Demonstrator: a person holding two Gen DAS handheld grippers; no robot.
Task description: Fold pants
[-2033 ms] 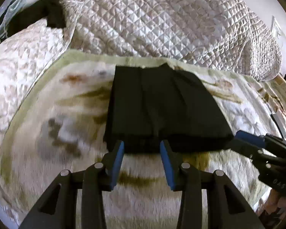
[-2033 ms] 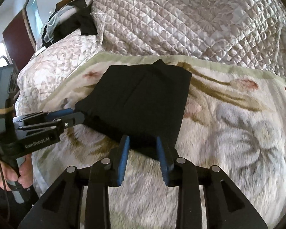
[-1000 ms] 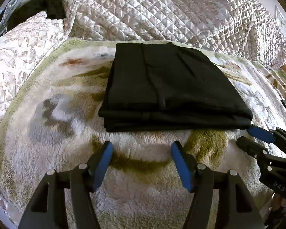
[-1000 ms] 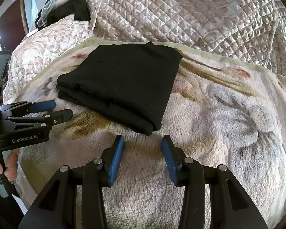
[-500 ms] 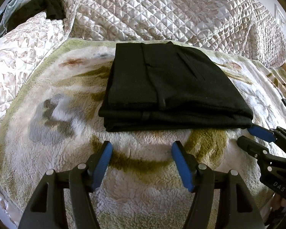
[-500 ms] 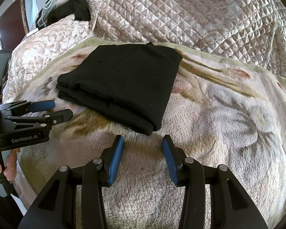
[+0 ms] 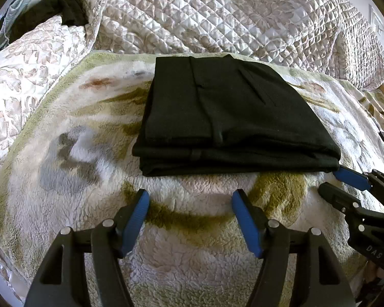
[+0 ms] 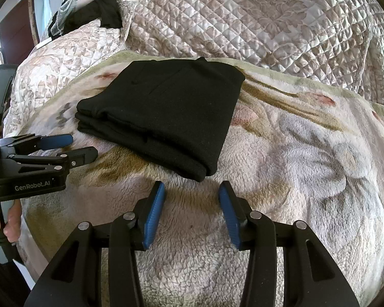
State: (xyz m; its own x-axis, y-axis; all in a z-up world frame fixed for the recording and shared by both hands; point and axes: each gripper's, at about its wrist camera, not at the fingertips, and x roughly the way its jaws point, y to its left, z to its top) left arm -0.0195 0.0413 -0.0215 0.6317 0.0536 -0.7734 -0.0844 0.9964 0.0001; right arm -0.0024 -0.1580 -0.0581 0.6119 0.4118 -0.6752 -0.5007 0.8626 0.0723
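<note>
Black pants (image 7: 230,117) lie folded into a thick rectangle on a fluffy flower-print blanket (image 7: 64,179). My left gripper (image 7: 189,194) hovers open just short of the stack's near edge, with nothing between its blue pads. In the right wrist view the pants (image 8: 161,117) lie ahead to the left, and my right gripper (image 8: 192,186) sits just short of their near corner, its jaws opening and empty. The right gripper (image 7: 330,180) also shows beside the stack's right corner, and the left gripper (image 8: 83,144) at the stack's left.
A quilted cream bedspread (image 7: 217,12) rises behind the blanket. A heap of dark and pale clothes (image 8: 99,12) lies at the far left. A person's hand (image 8: 10,222) holds the left gripper's handle. Bare blanket (image 8: 307,166) stretches right of the pants.
Two seconds ago both grippers were at the pants' near edge; they have since drawn back and spread wider. Over the last second almost nothing moved.
</note>
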